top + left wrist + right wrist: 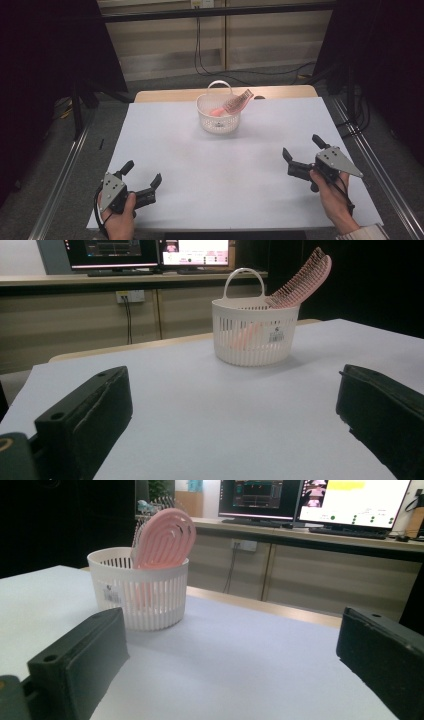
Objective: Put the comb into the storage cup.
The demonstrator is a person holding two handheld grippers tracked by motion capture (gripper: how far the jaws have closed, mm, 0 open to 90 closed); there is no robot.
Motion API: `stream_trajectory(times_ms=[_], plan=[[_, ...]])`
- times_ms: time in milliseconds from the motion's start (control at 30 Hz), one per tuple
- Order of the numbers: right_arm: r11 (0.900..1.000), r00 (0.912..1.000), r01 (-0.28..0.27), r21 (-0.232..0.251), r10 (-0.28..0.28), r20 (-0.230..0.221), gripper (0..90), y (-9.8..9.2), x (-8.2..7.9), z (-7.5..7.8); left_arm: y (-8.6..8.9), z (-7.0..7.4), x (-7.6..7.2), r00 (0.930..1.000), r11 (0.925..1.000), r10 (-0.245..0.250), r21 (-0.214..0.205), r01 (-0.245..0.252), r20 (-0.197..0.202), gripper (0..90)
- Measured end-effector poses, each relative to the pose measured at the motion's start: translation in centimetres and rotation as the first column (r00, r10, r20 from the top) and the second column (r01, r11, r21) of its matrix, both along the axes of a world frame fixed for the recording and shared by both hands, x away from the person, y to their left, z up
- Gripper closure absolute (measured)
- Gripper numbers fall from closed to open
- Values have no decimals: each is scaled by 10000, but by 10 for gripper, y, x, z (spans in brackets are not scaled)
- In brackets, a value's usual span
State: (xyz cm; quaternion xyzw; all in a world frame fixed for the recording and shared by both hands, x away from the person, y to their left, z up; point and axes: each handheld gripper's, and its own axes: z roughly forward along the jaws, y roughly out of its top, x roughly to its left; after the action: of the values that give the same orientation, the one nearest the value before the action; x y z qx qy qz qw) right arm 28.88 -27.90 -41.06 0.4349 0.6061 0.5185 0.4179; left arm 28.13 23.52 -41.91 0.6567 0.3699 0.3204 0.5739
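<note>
A pink brush (234,105) stood tilted in the white basket (218,121) at the far middle of the worktop (220,170). Left gripper (142,176) and right gripper (303,151), jaws apart and empty, lay well short of the basket, either side.

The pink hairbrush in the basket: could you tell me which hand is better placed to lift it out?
Probably right: the hairbrush overhangs the basket rim on that side.
</note>
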Motion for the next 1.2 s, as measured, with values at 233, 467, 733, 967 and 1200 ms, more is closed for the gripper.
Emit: stream_trajectory(times_ms=[233, 467, 733, 967, 1200], plan=[[10000, 9999, 68, 43, -68, 83, 0, -7, -12, -4, 0, 0, 0, 10000, 10000, -12, -61, 12, -68, 17], [10000, 9997, -73, -15, 73, 224, 0, -10, -22, -6, 0, 0, 0, 10000, 10000, -2, -88, 1, -68, 17], [10000, 9995, 35, -70, -33, 318, 0, -17, -31, -7, 0, -1, 0, 9999, 10000, -13, -71, 12, -116, 17], [9994, 9994, 269, -231, -264, 238, 0, -26, -35, -12, -1, -1, 0, 9999, 9999, -23, -119, 21, -133, 17], [9986, 9988, 490, -221, -488, 89, 0, -29, -42, -18, 3, -2, 1, 9997, 9999, 112, -116, -115, -194, 17]])
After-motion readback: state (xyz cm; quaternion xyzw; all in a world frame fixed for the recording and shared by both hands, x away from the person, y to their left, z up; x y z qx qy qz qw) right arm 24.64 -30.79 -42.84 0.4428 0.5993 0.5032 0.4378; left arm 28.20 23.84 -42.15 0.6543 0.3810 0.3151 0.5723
